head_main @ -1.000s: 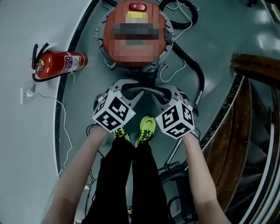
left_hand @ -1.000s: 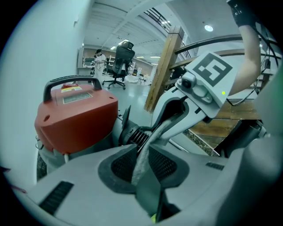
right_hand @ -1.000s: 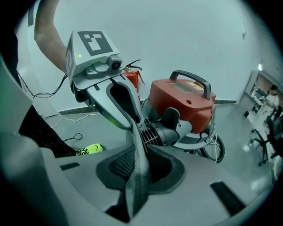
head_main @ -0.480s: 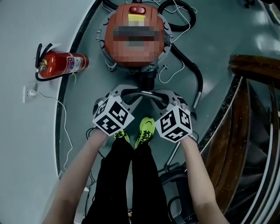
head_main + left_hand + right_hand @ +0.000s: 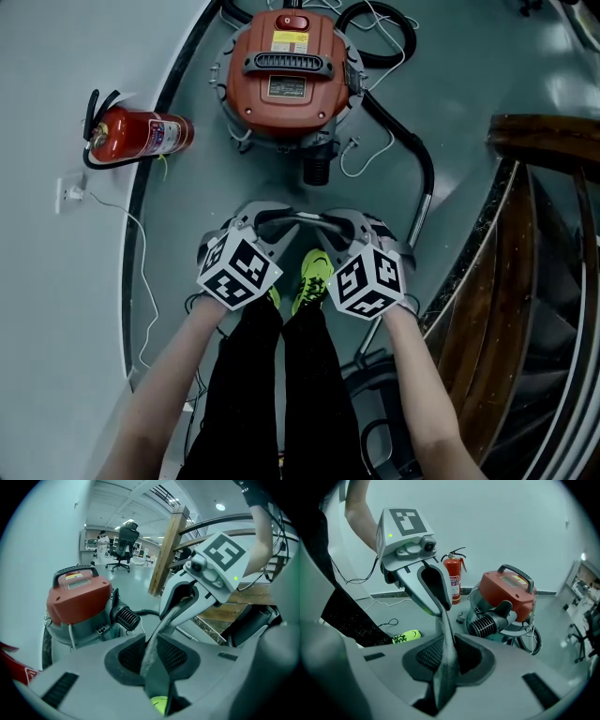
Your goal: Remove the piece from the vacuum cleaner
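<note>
The red vacuum cleaner [image 5: 291, 70] stands on the floor ahead of me, its black ribbed port [image 5: 317, 169] facing me. Both grippers hold a thin curved grey piece [image 5: 302, 217] clear of that port, above my shoes. My left gripper [image 5: 272, 220] is shut on its left end and my right gripper [image 5: 337, 225] on its right end. The right jaws have just been closing a little with the piece between them. In the left gripper view the piece [image 5: 157, 639] runs from my jaws up to the right gripper [image 5: 187, 595]. In the right gripper view the piece [image 5: 447, 653] leads to the left gripper [image 5: 433, 592].
A red fire extinguisher [image 5: 141, 134] lies left of the vacuum cleaner. The black hose [image 5: 412, 141] curves down on the right beside a wooden stair railing [image 5: 534, 234]. A white cable [image 5: 122, 225] trails from a wall socket [image 5: 70, 195]. My neon shoes [image 5: 314, 277] are below the grippers.
Both grippers, with the grey piece between them, have drawn back from the vacuum cleaner's port toward me and risen slightly. The gap to the port has widened.
</note>
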### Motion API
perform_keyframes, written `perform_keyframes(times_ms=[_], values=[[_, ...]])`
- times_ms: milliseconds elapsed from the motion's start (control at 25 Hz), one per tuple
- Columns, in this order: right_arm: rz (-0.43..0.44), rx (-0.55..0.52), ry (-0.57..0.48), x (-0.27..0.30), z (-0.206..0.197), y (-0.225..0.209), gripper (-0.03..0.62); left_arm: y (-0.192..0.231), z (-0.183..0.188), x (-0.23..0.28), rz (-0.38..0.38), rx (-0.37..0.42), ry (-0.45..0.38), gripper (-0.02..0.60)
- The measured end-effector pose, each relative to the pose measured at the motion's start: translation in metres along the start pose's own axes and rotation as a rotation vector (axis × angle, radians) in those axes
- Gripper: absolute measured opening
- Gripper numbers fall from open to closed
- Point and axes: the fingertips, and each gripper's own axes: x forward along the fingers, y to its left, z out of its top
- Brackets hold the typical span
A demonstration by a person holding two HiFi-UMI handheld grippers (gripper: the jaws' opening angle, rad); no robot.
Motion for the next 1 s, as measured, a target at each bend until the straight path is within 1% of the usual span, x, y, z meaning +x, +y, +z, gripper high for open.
perform_keyframes(times_ms=[160, 280, 400, 600, 720, 840, 1000], values=[[0.008, -0.004, -0.005, -0.005, 0.000, 0.017, 0.064, -0.014, -0.007, -0.009, 0.005, -0.012, 0.009, 0.086], [0.000, -0.016, -0.007, -0.008, -0.003, 0.027, 0.064, -0.023, -0.012, -0.011, 0.011, -0.006, 0.011, 0.086], [-0.030, -0.036, -0.013, -0.008, -0.008, 0.033, 0.064, -0.031, -0.016, -0.009, 0.019, 0.020, 0.010, 0.084], [-0.078, -0.076, -0.032, -0.009, -0.017, 0.043, 0.064, -0.043, -0.021, -0.007, 0.041, 0.085, 0.015, 0.081], [-0.099, -0.089, -0.040, -0.013, -0.018, 0.047, 0.064, -0.048, -0.021, -0.009, 0.046, 0.097, 0.008, 0.081], [-0.126, -0.100, -0.047, -0.014, -0.017, 0.048, 0.064, -0.049, -0.022, -0.011, 0.059, 0.104, 0.002, 0.081], [-0.157, -0.097, -0.056, -0.008, -0.023, 0.046, 0.064, -0.048, -0.024, -0.004, 0.079, 0.157, 0.005, 0.081]])
